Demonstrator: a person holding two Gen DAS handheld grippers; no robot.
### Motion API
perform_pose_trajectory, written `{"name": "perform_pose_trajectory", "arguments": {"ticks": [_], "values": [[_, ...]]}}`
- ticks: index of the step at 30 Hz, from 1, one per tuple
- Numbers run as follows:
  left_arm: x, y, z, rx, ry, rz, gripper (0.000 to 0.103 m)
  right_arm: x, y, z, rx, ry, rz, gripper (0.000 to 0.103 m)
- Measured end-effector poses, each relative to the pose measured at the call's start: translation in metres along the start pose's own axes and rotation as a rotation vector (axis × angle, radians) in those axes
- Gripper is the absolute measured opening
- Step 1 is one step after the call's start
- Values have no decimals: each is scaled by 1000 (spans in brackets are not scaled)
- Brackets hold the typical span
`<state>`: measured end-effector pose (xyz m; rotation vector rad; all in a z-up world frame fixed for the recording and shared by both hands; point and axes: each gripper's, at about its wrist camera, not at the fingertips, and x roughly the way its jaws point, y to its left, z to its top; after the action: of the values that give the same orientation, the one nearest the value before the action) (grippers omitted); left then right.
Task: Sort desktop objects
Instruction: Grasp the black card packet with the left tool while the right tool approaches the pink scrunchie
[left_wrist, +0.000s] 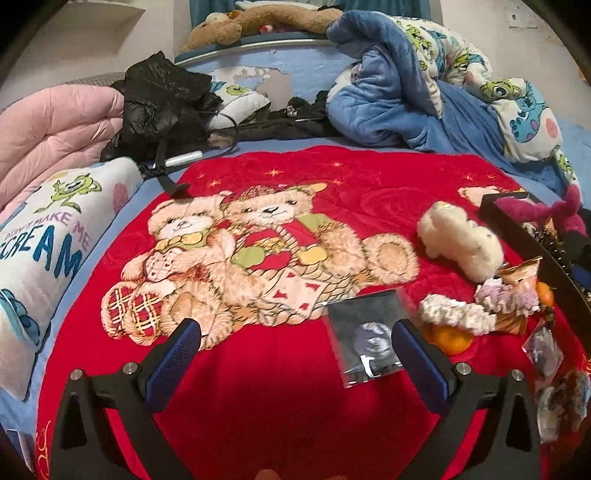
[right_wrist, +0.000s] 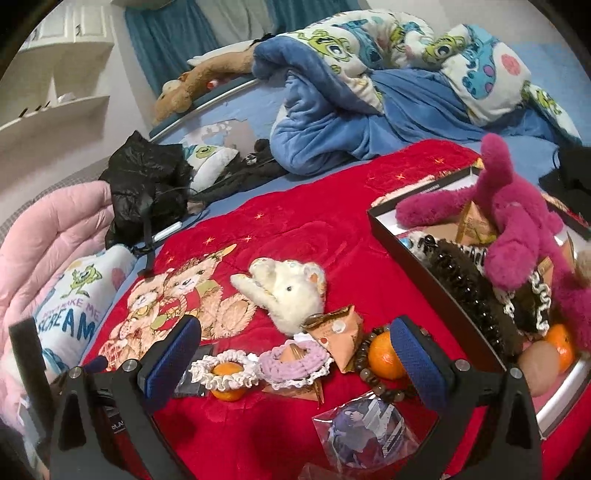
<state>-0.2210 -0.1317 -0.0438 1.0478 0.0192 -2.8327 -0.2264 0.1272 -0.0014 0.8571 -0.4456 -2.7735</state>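
Blue mesh-padded fingers (left_wrist: 173, 363) of the left gripper (left_wrist: 297, 347) stand spread wide and hold nothing, above a red quilted blanket (left_wrist: 258, 387) printed with two teddy bears; the right gripper (right_wrist: 295, 345) is spread just the same, also empty. Far left in the left wrist view lies a white pillow (left_wrist: 44, 236) reading "DON'T MAKE ME SCREAM" in pink and blue, with a crumpled glossy black bag (left_wrist: 159, 107) behind it. Just inside the left gripper's right finger lies a clear plastic sleeve with a round badge (left_wrist: 365, 339). In the right wrist view, going rightward between the fingers: a white frilly scrunchie (right_wrist: 223, 371) around a tangerine (right_wrist: 226, 393), a lilac knitted scrunchie (right_wrist: 291, 363), a fluffy cream plush (right_wrist: 291, 291) behind them, a tan pyramid-shaped packet (right_wrist: 338, 334), a brown bead bracelet (right_wrist: 376, 384) touching a second tangerine (right_wrist: 384, 356), and a sleeved picture badge (right_wrist: 364, 432) nearest the camera. Right of that, a black-rimmed box (right_wrist: 436, 273) holds a shaggy magenta plush (right_wrist: 517, 229) and a dark hair claw (right_wrist: 469, 288).
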Motion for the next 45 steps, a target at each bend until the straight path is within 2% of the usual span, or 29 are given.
{"name": "perform_pose_trajectory", "arguments": {"ticks": [3,7,17,19,22,27,33,35,36,39,41,43,45], "values": [[6,11,-2,-37,36,-37,103,-2,-1,0,-5,-5,-6,103],[11,14,-3,-56,48,-42,103,0,-2,2,3,1,-2,103],[22,-19,-2,36,70,-84,103,18,0,-3,-41,85,-41,102],[28,-25,-2,42,86,-98,103,23,-4,-5,-32,110,-40,96],[39,-32,-2,52,115,-122,103,31,-8,-7,-24,150,-42,93],[55,-41,-7,80,171,-104,103,36,-3,-12,-51,183,-32,93],[56,-43,-11,84,182,-95,103,40,10,-20,-112,206,-42,93],[56,-44,-12,87,180,-92,103,44,12,-23,-118,231,-27,86],[55,-44,-12,87,181,-93,103,49,12,-26,-108,260,-16,76],[55,-45,-12,87,180,-92,103,59,10,-33,-117,288,-63,58],[55,-44,-12,86,177,-94,103,58,9,-33,-107,281,-42,53],[55,-42,-12,78,173,-100,103,55,8,-31,-92,274,-21,42],[53,-40,-12,72,166,-105,97,53,10,-30,-103,264,-31,42]]}}
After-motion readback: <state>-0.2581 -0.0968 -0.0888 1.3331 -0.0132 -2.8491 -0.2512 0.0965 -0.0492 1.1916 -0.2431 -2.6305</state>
